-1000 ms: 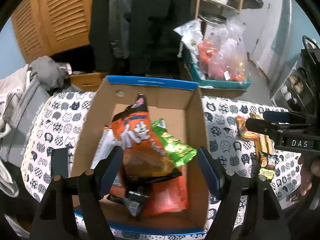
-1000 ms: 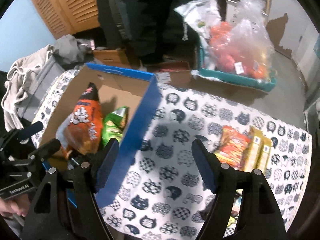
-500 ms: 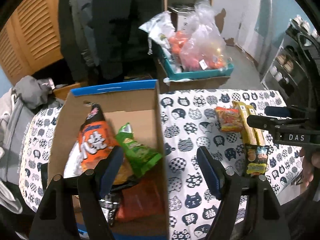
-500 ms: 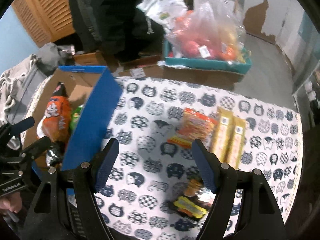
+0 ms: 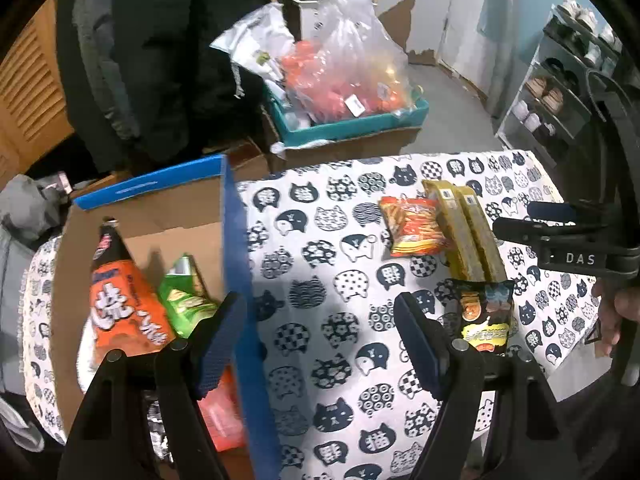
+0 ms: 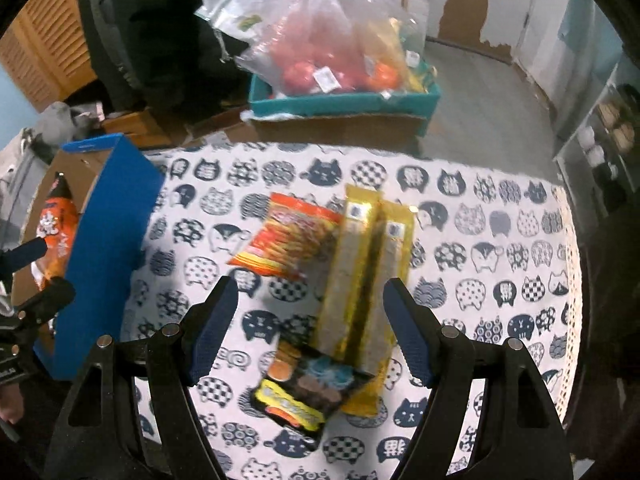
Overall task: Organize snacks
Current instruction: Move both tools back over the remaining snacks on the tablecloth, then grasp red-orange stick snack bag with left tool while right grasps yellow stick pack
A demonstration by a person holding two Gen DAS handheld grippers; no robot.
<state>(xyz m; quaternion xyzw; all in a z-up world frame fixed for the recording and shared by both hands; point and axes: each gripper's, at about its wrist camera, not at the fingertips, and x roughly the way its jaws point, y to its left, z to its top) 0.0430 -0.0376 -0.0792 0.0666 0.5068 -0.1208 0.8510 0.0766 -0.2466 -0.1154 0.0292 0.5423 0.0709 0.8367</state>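
Note:
A blue-edged cardboard box [image 5: 236,264] stands at the left on the cat-print tablecloth [image 5: 332,264]. Inside it lie an orange snack bag [image 5: 120,300], a green snack bag [image 5: 184,296] and more packets. On the cloth to the right lie an orange-red snack packet [image 6: 288,240], two long yellow packs [image 6: 360,276] and a black packet [image 6: 312,392]. My left gripper [image 5: 320,336] hangs open over the box's right wall, holding nothing. My right gripper [image 6: 310,320] hangs open above the yellow packs and black packet, also holding nothing.
Behind the table a teal tray [image 5: 352,124] holds clear plastic bags of produce on a cardboard box. Dark coats [image 5: 160,48] hang at the back left. Shelves [image 5: 560,92] stand at the right. Grey clothes [image 5: 28,208] lie at the left.
Both grippers have swept to the right, away from above the box towards the packets on the cloth. Both have stayed open.

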